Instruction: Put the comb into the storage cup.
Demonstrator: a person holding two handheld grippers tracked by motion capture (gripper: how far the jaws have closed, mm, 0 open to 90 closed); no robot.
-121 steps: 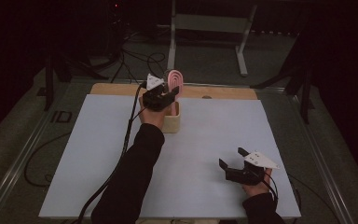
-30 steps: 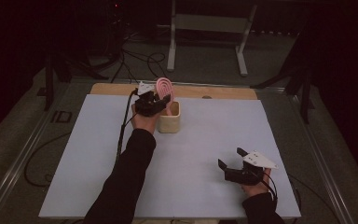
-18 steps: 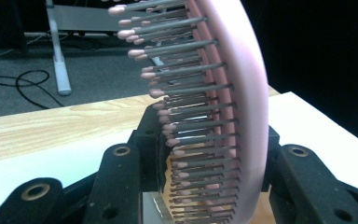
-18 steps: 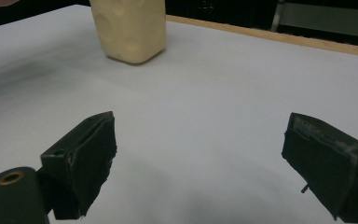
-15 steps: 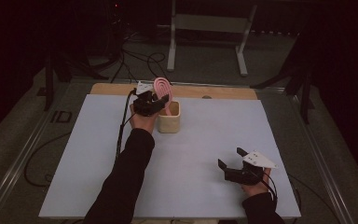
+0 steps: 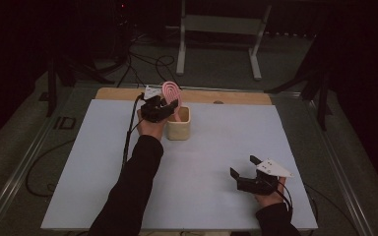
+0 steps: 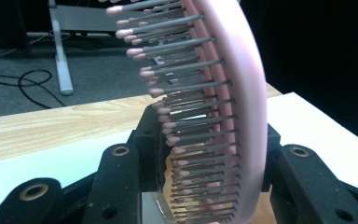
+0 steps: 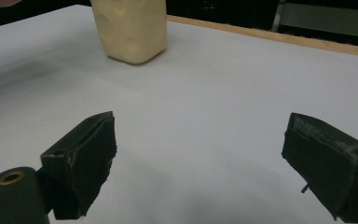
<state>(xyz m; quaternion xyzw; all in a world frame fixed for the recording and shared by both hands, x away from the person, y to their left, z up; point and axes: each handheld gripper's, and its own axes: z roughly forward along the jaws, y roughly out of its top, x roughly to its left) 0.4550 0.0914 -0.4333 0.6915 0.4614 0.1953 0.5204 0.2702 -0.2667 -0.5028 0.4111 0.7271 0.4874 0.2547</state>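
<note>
Brush going into the cup, nearly there.

We've got the left gripper (image 6: 163,107) clamped on the pink brush (image 6: 171,93), pads squeezing it across the head with the bristles (image 7: 186,116) poking out to one side. The brush stands upright, its lower end down inside the cream cup (image 6: 179,130) at the far side of the table (image 6: 93,162). The right gripper (image 6: 245,169) rests near the front edge, jaws spread wide with nothing in them. So we reckon this is the drop-in step; next we'd need to ease the grip off gently so the brush settles against the rim without tipping the cup.
</note>
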